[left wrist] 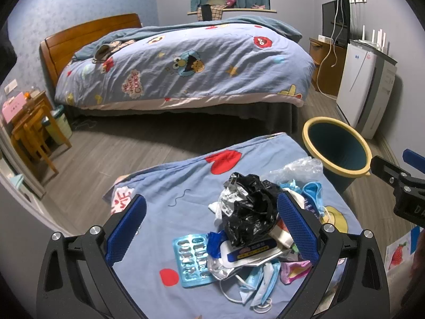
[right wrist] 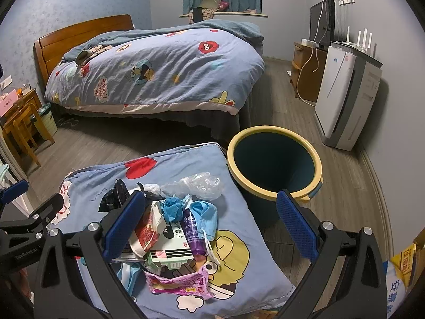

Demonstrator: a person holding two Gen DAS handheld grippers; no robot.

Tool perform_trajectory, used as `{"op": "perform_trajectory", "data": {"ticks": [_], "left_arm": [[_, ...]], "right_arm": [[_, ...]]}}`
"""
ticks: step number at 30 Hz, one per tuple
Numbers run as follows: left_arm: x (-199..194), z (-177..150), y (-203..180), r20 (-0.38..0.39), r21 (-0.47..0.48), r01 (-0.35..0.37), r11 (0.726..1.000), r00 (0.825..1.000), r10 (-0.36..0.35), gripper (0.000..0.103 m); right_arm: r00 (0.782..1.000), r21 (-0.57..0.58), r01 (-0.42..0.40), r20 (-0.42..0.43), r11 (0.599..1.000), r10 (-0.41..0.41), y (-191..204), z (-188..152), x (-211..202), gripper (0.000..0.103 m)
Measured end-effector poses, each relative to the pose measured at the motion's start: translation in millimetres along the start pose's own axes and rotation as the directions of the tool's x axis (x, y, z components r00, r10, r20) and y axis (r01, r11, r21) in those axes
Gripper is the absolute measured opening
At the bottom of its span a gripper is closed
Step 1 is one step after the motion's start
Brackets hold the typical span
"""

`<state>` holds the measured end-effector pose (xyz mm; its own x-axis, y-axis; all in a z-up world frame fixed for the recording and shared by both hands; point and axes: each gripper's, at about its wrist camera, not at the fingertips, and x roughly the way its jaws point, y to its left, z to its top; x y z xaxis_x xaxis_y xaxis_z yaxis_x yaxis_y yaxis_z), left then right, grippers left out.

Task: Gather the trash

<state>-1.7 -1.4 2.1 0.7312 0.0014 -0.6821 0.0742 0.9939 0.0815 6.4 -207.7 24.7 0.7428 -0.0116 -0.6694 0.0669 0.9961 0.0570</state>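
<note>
A pile of trash lies on a blue cartoon-print cushion: a crumpled black bag, a blue blister pack, face masks, clear plastic, a green box and a pink wrapper. A blue bin with a yellow rim stands on the floor right of the cushion, and shows in the left wrist view. My left gripper is open above the pile, its jaws either side of the black bag. My right gripper is open over the pile's right side.
A bed with a cartoon duvet fills the far side. A white air purifier and a wooden TV stand line the right wall. Wooden stools and a small bin stand at left.
</note>
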Motion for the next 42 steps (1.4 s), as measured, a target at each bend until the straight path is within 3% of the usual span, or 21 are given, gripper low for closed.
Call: {"op": "perform_trajectory", "data": {"ticks": [42], "left_arm": [[0.6, -0.5, 0.2, 0.002, -0.001, -0.001, 1.000, 1.000, 0.001, 0.098]], "right_arm": [[1.000, 0.021, -0.002, -0.022, 1.000, 0.002, -3.2, -2.1, 4.5, 0.097]]}}
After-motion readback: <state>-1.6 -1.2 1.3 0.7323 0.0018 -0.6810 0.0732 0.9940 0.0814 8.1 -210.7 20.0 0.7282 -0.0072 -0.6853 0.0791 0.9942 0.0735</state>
